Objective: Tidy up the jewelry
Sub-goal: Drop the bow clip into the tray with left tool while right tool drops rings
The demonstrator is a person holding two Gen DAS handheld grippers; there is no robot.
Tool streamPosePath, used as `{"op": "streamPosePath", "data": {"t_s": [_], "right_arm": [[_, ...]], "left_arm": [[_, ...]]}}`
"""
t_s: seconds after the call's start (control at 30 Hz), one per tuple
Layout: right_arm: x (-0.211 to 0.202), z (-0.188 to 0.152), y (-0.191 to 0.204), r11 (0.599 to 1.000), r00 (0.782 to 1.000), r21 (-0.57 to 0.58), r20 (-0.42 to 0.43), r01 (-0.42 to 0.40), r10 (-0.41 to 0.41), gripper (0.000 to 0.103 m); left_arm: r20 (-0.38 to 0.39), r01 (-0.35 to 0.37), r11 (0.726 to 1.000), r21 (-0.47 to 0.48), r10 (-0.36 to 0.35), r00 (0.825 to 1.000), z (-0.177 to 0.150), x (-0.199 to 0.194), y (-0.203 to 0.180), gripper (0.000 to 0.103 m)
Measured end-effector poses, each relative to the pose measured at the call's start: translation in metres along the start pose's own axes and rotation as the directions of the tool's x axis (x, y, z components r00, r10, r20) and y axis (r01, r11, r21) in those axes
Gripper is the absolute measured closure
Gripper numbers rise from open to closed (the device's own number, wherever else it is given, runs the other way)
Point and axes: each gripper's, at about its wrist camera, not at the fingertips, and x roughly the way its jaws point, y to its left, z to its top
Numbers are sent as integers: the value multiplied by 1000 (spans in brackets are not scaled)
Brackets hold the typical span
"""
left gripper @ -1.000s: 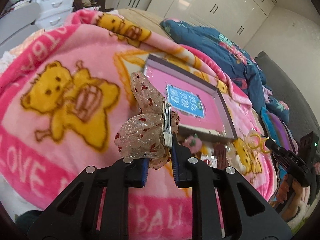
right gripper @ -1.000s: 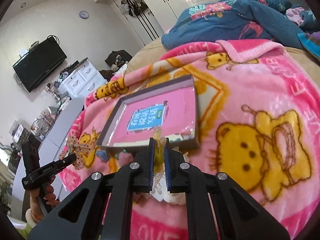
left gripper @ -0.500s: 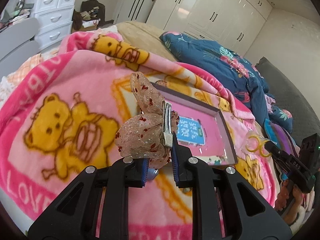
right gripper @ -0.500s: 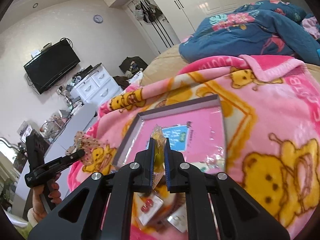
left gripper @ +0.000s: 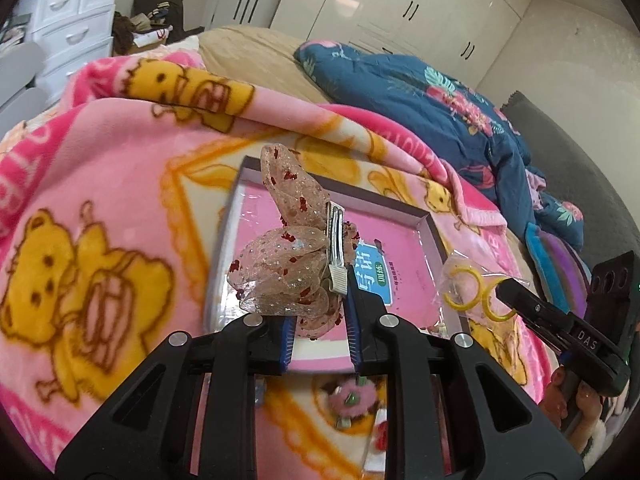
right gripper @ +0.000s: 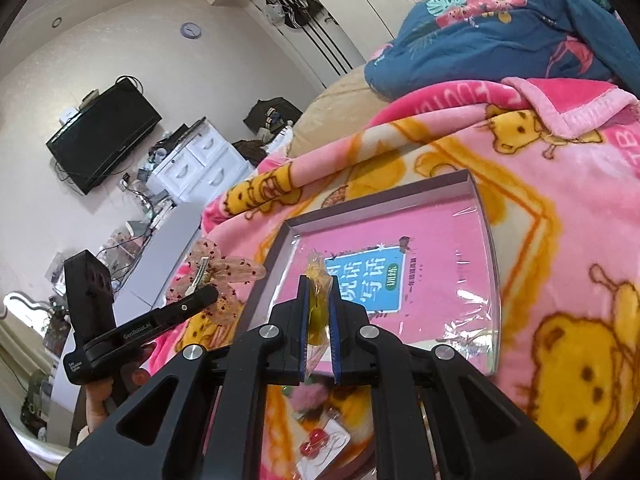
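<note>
My left gripper (left gripper: 320, 312) is shut on a sheer pink bow hair clip (left gripper: 288, 256) with red specks and a metal clasp, held above the near edge of a shallow grey-rimmed box (left gripper: 424, 216) with a pink bottom. My right gripper (right gripper: 318, 312) is shut on a clear packet of yellow hoop earrings (right gripper: 318, 280), also above the box (right gripper: 384, 196). The left wrist view shows that packet (left gripper: 472, 288) at the right gripper's tip. The right wrist view shows the bow clip (right gripper: 216, 276) in the left gripper.
The box lies on a pink teddy-bear blanket (left gripper: 100, 200) over a bed. More jewelry lies on the blanket below the grippers: a pink fuzzy piece (left gripper: 352, 396) and a red cherry piece on a card (right gripper: 316, 440). A blue floral quilt (left gripper: 420, 92) lies behind.
Both grippers have risen and moved forward, each still holding its item. The box now sits lower and closer in both views.
</note>
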Motion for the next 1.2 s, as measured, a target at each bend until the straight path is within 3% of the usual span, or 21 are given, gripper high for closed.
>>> {"op": "streamPosePath", "data": {"t_s": [0.47, 0.83, 0.93, 1.13, 1.17, 1.2], "right_arm": [[24, 0, -34, 996, 998, 75, -34, 53, -50, 95], [38, -11, -52, 991, 995, 122, -80, 63, -54, 95], [39, -14, -57, 987, 994, 140, -93, 75, -62, 94], [28, -15, -64, 981, 989, 142, -83, 132, -121, 87], [25, -15, -65, 980, 989, 145, -79, 134, -124, 79], [22, -15, -65, 980, 989, 139, -71, 142, -133, 72]], "left_arm": [[-75, -16, 1000, -4, 16, 997, -8, 51, 7, 81], [-63, -68, 998, 1, 68, 996, -21, 36, 15, 49], [-56, -75, 997, -3, 75, 996, -23, 31, 16, 47], [-36, -80, 997, -10, 80, 996, -25, 17, 15, 46], [-33, -81, 997, -10, 81, 996, -25, 14, 14, 45], [-28, -82, 997, -9, 81, 996, -26, 11, 14, 38]]}}
